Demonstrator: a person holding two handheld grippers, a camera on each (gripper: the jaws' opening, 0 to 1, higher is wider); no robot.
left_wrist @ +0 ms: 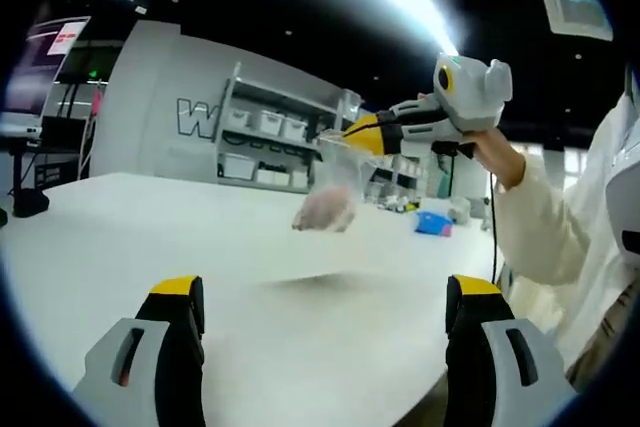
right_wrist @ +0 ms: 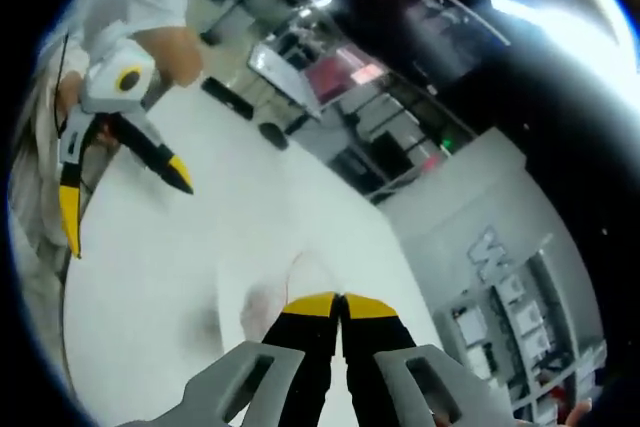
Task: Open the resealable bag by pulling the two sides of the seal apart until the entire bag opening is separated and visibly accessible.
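- Bag [left_wrist: 335, 187] up in the air above the white table [left_wrist: 200, 247], clear plastic, something pinkish sagging in its bottom.
- Right gripper [left_wrist: 352, 134] has it by the top edge in the left gripper view — yellow tips pressed together on the plastic, a hand [left_wrist: 497, 152] wrapped round the grip behind it, pale sleeve [left_wrist: 540, 232] trailing off to the right.
- From the right gripper view, the same tongs [right_wrist: 338, 304] look pinched tight, tips touching, and the bag [right_wrist: 285, 292] is a faint clear shape just beyond them against the table [right_wrist: 150, 277].
- Left gripper [left_wrist: 322, 297]: jaws spread wide at the bottom of its own view, nothing between them, bag well ahead and apart from them.
- In the right gripper view the left gripper [right_wrist: 125, 207] hangs off to the upper left, yellow tips splayed, well away from the bag.
- A dim shadow lies on the table under the bag.
- Behind: shelves [left_wrist: 265, 137] with white bins, a grey wall with big letters, a blue thing [left_wrist: 433, 223] far back on the table.
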